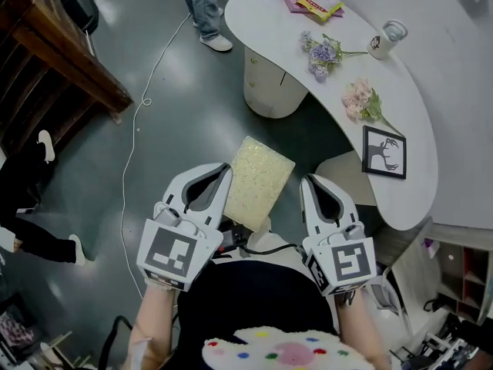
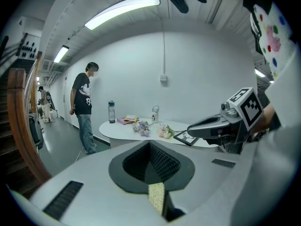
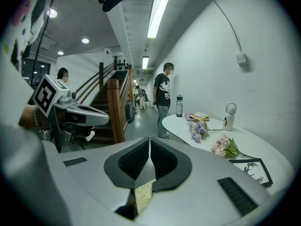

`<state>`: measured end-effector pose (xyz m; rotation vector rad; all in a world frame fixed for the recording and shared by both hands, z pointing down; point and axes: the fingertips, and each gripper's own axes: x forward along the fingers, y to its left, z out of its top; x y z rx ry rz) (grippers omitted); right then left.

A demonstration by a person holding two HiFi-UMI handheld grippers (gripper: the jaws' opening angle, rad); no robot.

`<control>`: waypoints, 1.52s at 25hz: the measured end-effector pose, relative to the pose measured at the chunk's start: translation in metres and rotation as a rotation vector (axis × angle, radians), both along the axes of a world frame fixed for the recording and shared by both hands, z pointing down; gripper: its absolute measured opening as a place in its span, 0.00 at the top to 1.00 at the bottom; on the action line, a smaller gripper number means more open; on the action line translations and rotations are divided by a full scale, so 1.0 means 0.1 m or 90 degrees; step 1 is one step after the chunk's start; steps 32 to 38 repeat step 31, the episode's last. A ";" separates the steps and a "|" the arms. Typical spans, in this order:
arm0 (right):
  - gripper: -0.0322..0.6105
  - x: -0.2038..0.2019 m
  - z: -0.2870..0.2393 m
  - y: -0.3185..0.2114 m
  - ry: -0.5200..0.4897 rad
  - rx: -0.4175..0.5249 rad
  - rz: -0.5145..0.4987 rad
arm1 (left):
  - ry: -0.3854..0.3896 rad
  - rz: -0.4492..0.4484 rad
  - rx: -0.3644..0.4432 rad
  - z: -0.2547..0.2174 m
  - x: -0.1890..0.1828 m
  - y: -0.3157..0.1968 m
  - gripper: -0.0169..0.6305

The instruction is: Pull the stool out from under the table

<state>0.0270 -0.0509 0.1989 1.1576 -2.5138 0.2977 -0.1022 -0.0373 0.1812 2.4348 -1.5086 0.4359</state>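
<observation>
**Stool looks clear of the table, both grippers shut and empty**

Head view: the stool (image 1: 258,179) stands on the floor right in front of you, its yellow seat between your two grippers and apart from the table (image 1: 262,29) edge. A pale shape sits under that edge to the right; what it is cannot be told. Your left gripper (image 1: 218,172) and right gripper (image 1: 308,182) hover at the seat's near corners, jaws pressed together, holding nothing. By this picture the pull seems done or nearly so.

Left gripper view: the left gripper (image 2: 150,147) has its pads meeting, with nothing between them. Only a sliver of the stool (image 2: 156,197) shows below them.

Right gripper view: the right gripper (image 3: 149,145) is likewise closed on nothing, and the stool (image 3: 142,192) shows low behind the pads.

If you want it further out, spread both jaws first, bite the seat's near edge on each side, and draw back evenly so it does not twist or tip. Mind the cable (image 1: 131,153) on the floor to your left.
</observation>
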 end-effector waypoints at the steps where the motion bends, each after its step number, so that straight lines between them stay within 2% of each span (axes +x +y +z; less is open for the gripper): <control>1: 0.89 0.00 0.00 0.00 0.001 0.000 0.000 | -0.001 0.001 0.000 -0.01 0.00 0.00 0.95; 9: 0.89 0.02 -0.04 -0.01 0.008 0.010 -0.003 | 0.020 -0.013 0.002 -0.04 0.00 -0.02 0.95; 13: 0.89 0.01 -0.04 0.02 0.007 0.008 -0.004 | 0.001 -0.002 0.009 -0.04 0.00 0.01 0.95; 18: 0.89 0.00 -0.06 0.03 0.001 0.003 0.000 | 0.016 -0.013 0.010 -0.08 0.02 -0.02 0.95; 25: 0.89 0.01 -0.05 0.07 0.006 0.005 -0.004 | -0.003 0.000 0.019 -0.08 0.01 0.01 0.95; 38: 0.89 0.00 -0.04 0.08 0.008 0.008 -0.012 | -0.006 -0.001 0.023 -0.08 0.00 0.02 0.95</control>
